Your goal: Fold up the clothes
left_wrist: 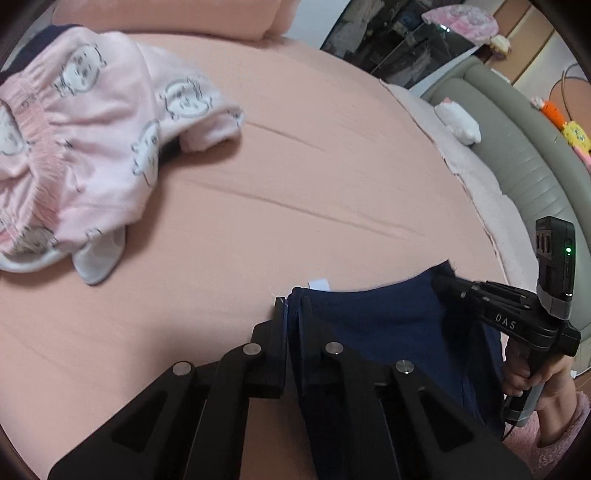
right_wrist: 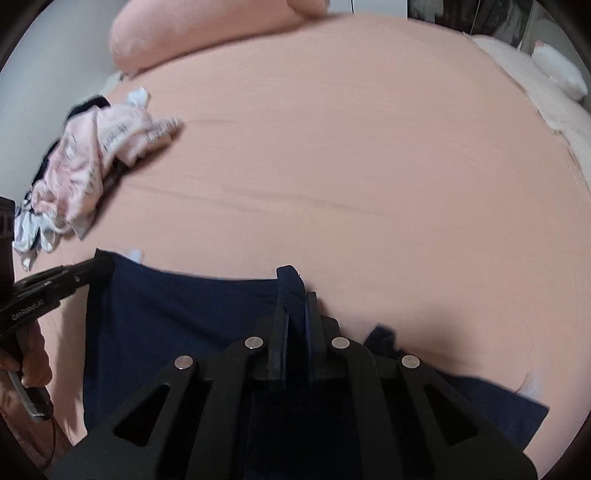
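Observation:
A navy blue garment [left_wrist: 373, 321] hangs stretched between my two grippers above the peach bed sheet [left_wrist: 295, 177]. My left gripper [left_wrist: 293, 302] is shut on its left top corner, next to a small white label. My right gripper [right_wrist: 297, 291] is shut on the other top corner of the navy garment [right_wrist: 177, 317]. The right gripper also shows in the left wrist view [left_wrist: 447, 286], and the left gripper in the right wrist view [right_wrist: 99, 266]. The garment's lower part is hidden behind the gripper bodies.
A heap of pink clothes with white cartoon prints [left_wrist: 77, 140] lies on the bed at the far left; it also shows in the right wrist view [right_wrist: 92, 166]. Pink pillows [right_wrist: 192, 29] lie at the head. A grey padded bed frame [left_wrist: 517, 147] with small toys runs along the right.

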Tool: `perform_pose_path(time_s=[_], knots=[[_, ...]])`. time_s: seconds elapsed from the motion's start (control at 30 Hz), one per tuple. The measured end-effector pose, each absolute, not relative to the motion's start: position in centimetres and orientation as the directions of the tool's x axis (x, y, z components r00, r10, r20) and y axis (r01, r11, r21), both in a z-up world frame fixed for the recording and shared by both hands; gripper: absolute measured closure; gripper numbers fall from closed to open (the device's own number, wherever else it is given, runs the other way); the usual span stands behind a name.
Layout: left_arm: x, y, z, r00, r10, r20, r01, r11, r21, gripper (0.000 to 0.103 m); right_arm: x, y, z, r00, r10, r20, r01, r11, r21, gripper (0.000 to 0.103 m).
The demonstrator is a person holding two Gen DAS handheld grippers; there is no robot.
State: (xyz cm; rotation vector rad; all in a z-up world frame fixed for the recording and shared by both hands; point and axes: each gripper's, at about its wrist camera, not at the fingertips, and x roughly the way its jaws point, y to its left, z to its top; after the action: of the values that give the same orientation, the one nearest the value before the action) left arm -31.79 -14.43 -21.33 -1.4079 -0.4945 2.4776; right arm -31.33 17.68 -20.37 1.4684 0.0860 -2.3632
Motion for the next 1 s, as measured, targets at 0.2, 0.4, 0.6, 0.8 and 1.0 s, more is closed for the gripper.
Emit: perform_pose_path(time_s=[0.2, 0.4, 0.6, 0.8, 1.0], knots=[[-32.0, -15.2, -23.1, -0.502, 0.316, -0.805, -0.002, -0.931, -0.364, 0.094, -33.6, 18.8, -21.3, -0.442, -0.306, -0.843, 0.243, -0.946, 0.216, 0.09], [-30.8, -15.4, -19.6, -0.579, 0.239, -0.78, -0.013, -0.959, -0.284, 0.079, -33.3, 18.4, -19.9, -0.488, -0.282, -0.826, 0.174, -0.959, 0.225, 0.078], [-28.6, -10.0, -19.2, -0.533, 0.278, -0.799, -0.162, -0.96, -0.227, 0.072, -29.9, 19.2, -18.1, -0.493, -0.252, -0.832, 0.187, -0.965, 0.182, 0.078], [-28.4, -7.2, -20.2, -0.415, 0.126, -0.901, -0.239, -0.971, -0.025, 0.072, -26.0, 23.0, -20.2, -0.366, -0.259, -0.894, 0.104, -0.966, 0.237, 0.078], [-28.0, -5.2, -16.1, -0.492, 0.249, -0.834, -0.332, -0.94, -0.084, 0.072, -23.7, 28.8, -19.9, -0.454, -0.258, -0.853, -0.012, -0.955, 0.296, 0.08]])
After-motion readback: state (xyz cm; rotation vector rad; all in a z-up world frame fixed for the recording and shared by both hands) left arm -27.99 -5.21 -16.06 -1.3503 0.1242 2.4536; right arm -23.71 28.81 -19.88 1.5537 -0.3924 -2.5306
